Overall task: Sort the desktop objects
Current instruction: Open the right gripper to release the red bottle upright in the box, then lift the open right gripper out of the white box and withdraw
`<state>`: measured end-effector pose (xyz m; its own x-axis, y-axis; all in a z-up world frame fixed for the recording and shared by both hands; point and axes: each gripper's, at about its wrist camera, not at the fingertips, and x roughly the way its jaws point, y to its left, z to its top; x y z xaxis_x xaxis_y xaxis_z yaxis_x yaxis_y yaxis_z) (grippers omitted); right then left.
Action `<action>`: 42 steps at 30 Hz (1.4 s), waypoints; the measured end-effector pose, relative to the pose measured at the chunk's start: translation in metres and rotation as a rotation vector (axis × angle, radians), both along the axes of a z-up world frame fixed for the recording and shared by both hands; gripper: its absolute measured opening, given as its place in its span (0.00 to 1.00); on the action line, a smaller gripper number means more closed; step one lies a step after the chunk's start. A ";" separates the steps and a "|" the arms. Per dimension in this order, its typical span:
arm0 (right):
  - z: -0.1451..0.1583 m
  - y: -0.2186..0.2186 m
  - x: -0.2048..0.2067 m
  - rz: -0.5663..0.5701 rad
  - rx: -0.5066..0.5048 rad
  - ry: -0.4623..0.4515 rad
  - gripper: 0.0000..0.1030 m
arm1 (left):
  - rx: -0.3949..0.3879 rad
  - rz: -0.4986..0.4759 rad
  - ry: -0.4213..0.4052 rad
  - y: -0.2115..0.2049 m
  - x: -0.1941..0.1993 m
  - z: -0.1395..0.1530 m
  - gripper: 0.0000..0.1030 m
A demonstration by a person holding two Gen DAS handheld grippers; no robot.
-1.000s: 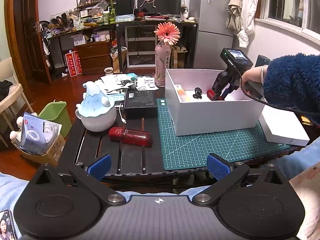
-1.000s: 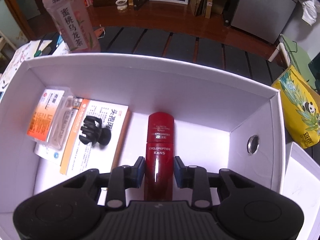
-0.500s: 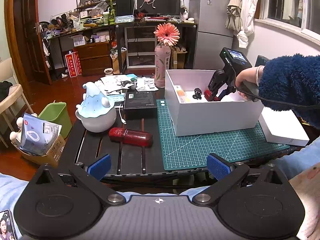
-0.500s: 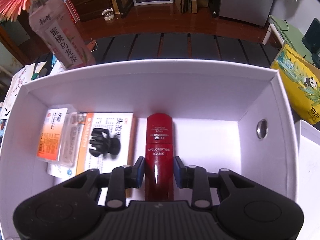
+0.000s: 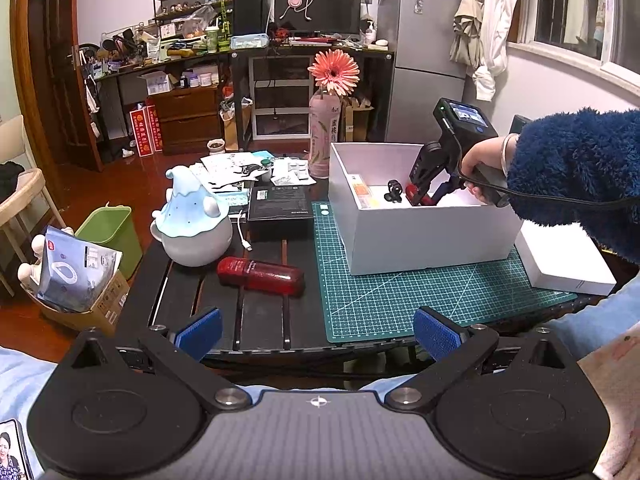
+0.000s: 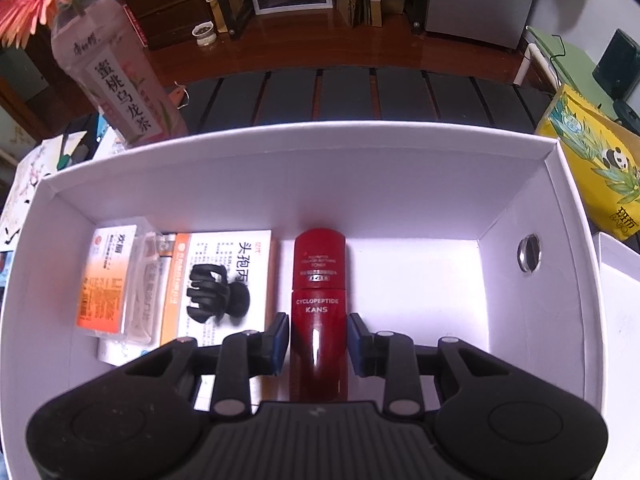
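Observation:
My right gripper (image 6: pixel 318 344) points steeply down into the white box (image 6: pixel 320 184), shut on a dark red bottle (image 6: pixel 319 280) that stands lengthwise between its blue pads. In the left wrist view the same gripper (image 5: pixel 420 196) and bottle (image 5: pixel 416 196) sit inside the box (image 5: pixel 420 236), held by a hand in a blue fleece sleeve. A black hair clip (image 6: pixel 216 296) lies on medicine boxes (image 6: pixel 108 276) at the box's left. A second red bottle (image 5: pixel 260 276) lies on the black table. My left gripper (image 5: pixel 318 334) hangs open near the table's front edge.
A white and blue ceramic pot (image 5: pixel 192 224) and a black carton (image 5: pixel 280 208) stand left of the box. Behind it is a pink tea bottle with a flower (image 5: pixel 322 144). The green cutting mat (image 5: pixel 400 296) lies under the box, with a flat white lid (image 5: pixel 560 256) to its right.
My right gripper has rolled about its own axis with the red bottle still in it, so the box now looks squarer. The left gripper has not moved.

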<state>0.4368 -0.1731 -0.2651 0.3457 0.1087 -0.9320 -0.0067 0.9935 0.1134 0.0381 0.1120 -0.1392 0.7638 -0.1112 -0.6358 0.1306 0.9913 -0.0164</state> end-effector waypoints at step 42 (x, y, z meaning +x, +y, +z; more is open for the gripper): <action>0.088 0.005 -0.108 0.183 -0.014 -0.228 0.63 | 0.055 -0.011 -0.036 -0.009 -0.011 0.005 1.00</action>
